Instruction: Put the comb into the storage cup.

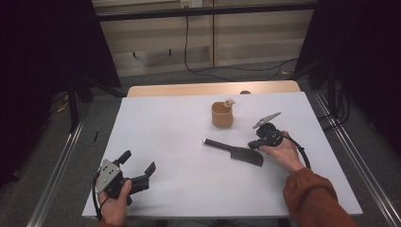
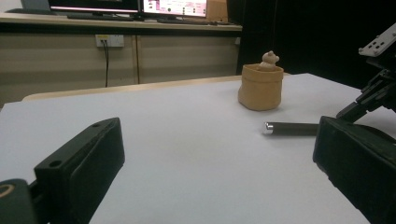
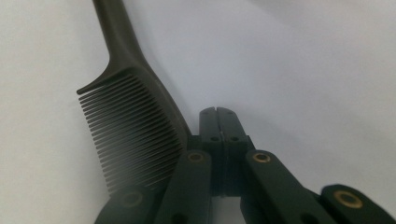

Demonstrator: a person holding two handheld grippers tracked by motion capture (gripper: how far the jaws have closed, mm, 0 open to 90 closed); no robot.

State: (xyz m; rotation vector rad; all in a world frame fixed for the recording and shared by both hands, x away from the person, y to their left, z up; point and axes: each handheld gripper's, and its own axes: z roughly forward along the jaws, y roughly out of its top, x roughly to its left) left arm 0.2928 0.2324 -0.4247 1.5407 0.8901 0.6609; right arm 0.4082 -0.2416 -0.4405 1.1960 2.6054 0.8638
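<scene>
Right gripper (image 3: pixel 218 112) jaws pressed together beside the comb (image 3: pixel 135 126); its teeth show close-up; left gripper (image 1: pixel 138 164) gapes.

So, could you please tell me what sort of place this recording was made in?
Most likely a lab or office recording station, not a home: a white table framed by black curtains, monitors on a back counter, and cables trailing over grey carpet. On the table lie a comb and a small tan pot.

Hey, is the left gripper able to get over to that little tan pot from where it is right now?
Probably yes. The left gripper is open, and bare white table lies between it and the tan pot. The comb lies off to the right of that line.
</scene>
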